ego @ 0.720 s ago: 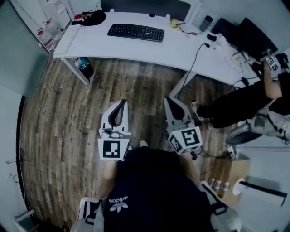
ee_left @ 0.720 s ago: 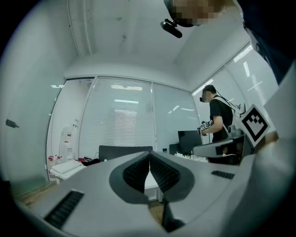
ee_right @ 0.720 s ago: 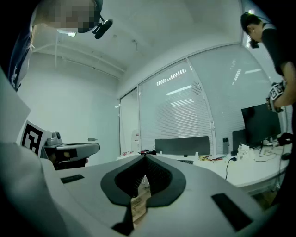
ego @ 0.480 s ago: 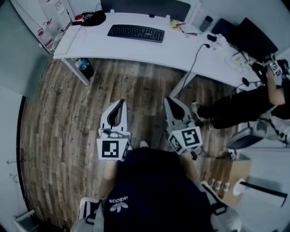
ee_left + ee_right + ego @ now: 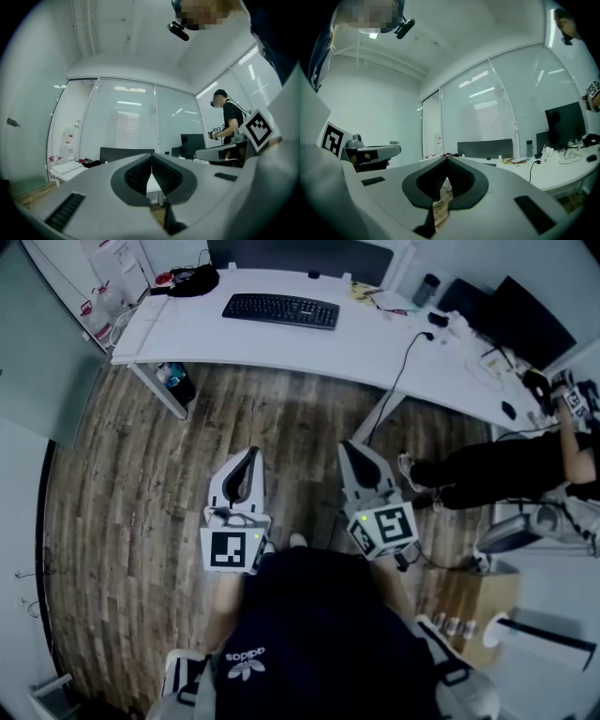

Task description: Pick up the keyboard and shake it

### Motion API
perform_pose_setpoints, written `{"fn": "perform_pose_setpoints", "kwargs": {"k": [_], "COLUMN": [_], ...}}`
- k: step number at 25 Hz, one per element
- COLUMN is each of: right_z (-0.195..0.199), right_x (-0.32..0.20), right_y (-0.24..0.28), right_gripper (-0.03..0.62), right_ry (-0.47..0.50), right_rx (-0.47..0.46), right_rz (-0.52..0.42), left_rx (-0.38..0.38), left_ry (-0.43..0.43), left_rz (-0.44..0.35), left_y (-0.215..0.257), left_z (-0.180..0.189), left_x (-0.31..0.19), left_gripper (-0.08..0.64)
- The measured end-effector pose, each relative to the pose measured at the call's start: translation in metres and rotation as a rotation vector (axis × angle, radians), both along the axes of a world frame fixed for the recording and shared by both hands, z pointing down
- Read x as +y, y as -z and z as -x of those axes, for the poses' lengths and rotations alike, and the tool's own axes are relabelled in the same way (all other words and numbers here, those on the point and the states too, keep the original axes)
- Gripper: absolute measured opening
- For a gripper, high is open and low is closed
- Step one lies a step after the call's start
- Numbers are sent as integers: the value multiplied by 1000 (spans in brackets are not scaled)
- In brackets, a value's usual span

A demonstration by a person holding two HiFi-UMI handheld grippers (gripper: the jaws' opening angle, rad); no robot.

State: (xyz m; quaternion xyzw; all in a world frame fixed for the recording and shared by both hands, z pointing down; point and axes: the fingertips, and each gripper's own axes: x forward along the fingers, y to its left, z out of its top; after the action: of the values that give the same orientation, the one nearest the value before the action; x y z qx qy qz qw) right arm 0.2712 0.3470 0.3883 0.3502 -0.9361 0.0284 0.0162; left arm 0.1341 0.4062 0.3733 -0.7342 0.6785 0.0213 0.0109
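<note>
The keyboard (image 5: 281,307) lies flat on the far white table (image 5: 375,343), well apart from the left gripper (image 5: 249,457) and right gripper (image 5: 349,451) — both clenched on nothing — while the cardboard box (image 5: 457,594) holds small pale things too tiny to identify, and a person (image 5: 497,468) is cut off at the right edge.

The floor (image 5: 131,474) is of brown wood planks with grey streaks. A long white desk (image 5: 356,338) stands at 12 o'clock in the head view and bends away toward 2 o'clock. A dark panel (image 5: 300,254) runs along its far edge, and a black monitor (image 5: 530,320) stands at 2 o'clock. A pale wall (image 5: 23,381) closes the room at 9 o'clock. Behind the desk, a glass wall (image 5: 124,126) with blinds reflects ceiling lamps. A cardboard box (image 5: 464,601) sits at 4 o'clock.
</note>
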Motion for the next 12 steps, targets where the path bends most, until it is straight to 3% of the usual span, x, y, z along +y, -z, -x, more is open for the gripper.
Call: {"fn": "perform_pose_setpoints", "kwargs": {"k": [6, 12], "right_z": [-10, -22], "right_x": [3, 12], "right_y": [3, -4], "right_gripper": [5, 5], "right_ry": [52, 86], "right_rx": [9, 26], "right_rz": [-36, -28], "left_rx": [-12, 45], "left_ry": [-49, -53], "left_rz": [8, -1], "left_y": [1, -1], "left_z": [-21, -32], "left_x": [-4, 3], "left_gripper": [5, 5]}}
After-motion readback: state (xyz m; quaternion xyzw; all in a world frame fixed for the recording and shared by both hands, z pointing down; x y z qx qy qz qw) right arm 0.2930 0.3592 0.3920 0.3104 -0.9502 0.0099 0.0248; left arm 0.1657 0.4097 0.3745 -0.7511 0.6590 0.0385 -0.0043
